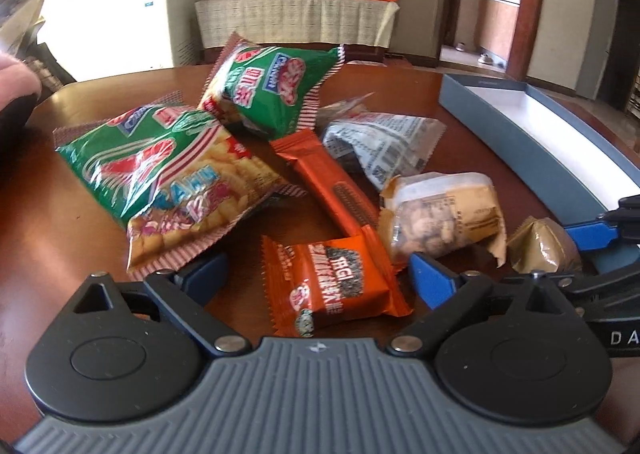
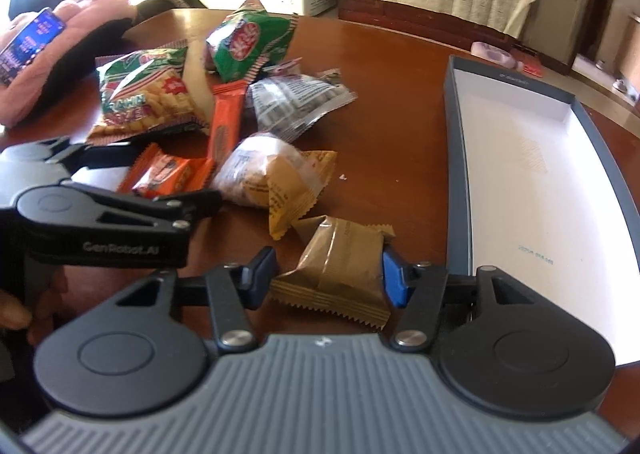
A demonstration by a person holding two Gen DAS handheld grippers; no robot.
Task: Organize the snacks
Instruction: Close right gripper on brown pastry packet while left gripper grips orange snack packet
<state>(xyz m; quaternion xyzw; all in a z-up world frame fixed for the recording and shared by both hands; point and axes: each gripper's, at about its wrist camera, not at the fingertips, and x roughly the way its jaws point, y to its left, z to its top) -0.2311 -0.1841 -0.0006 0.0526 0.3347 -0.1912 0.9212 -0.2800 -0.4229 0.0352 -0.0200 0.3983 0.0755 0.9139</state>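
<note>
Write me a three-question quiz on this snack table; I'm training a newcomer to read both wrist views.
1. True or false: the grey box already holds snacks.
2. Which packet lies between the fingers of the right gripper? A) green chips bag B) small brown packet C) long orange bar
3. Fill in: the small orange packet lies between the fingers of the ___ gripper.

Key
1. False; its white inside is bare.
2. B, the small brown packet.
3. Left; the left gripper stands wide, pads clear of it.

Words you can read
The left tool says "GenRobot.AI" on its black side; the other packet words are too blurry.
</note>
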